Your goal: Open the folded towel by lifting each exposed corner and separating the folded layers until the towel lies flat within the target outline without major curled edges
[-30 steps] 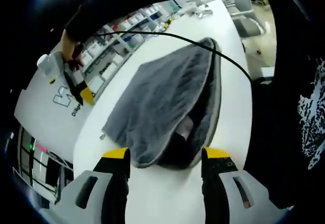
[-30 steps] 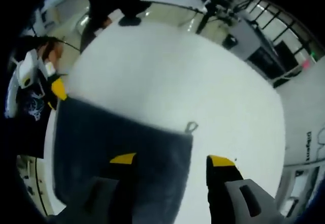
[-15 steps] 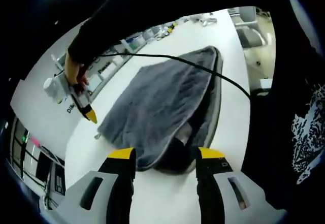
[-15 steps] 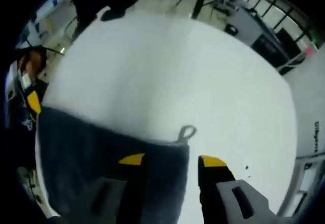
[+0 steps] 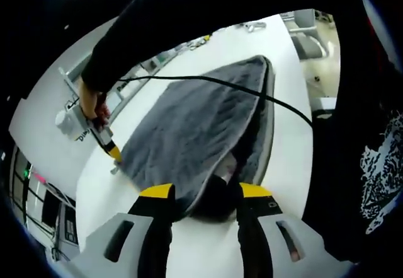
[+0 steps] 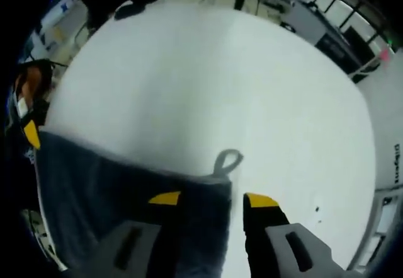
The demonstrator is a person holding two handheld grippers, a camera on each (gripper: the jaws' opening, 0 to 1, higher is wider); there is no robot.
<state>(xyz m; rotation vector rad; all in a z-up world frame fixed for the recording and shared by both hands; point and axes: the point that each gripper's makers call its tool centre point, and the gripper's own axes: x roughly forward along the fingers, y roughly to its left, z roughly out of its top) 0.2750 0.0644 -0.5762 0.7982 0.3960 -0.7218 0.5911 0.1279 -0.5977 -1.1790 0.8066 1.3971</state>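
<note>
**Two corners of a soft grey towel sit between spread jaws**

In the left gripper view, the left gripper [image 5: 203,193] has its yellow-tipped jaws spread, one on each side of the towel's [image 5: 195,130] nearest corner, where the top layer gapes over a dark pocket. Whether the tips touch the cloth cannot be told. In the right gripper view, the right gripper [image 6: 211,198] also stands with jaws parted, straddling the corner that carries a small hanging loop [image 6: 226,161]; nothing is pinched between them.

The towel lies folded on the white tabletop [image 6: 252,89], its layers sagging and bulging along the open edge. It looks thick, plush and limp, so it would likely drape and drag rather than hold a shape, and a lifted layer may pull the one beneath along by friction. The best hold seems to be the top layer alone at each corner, close to the hem, where the stitched edge gives the jaws something firm.

Farther off, a black cable [image 5: 252,92] crosses above the towel, and a hand [image 5: 88,104] holds the right gripper at the far corner.
</note>
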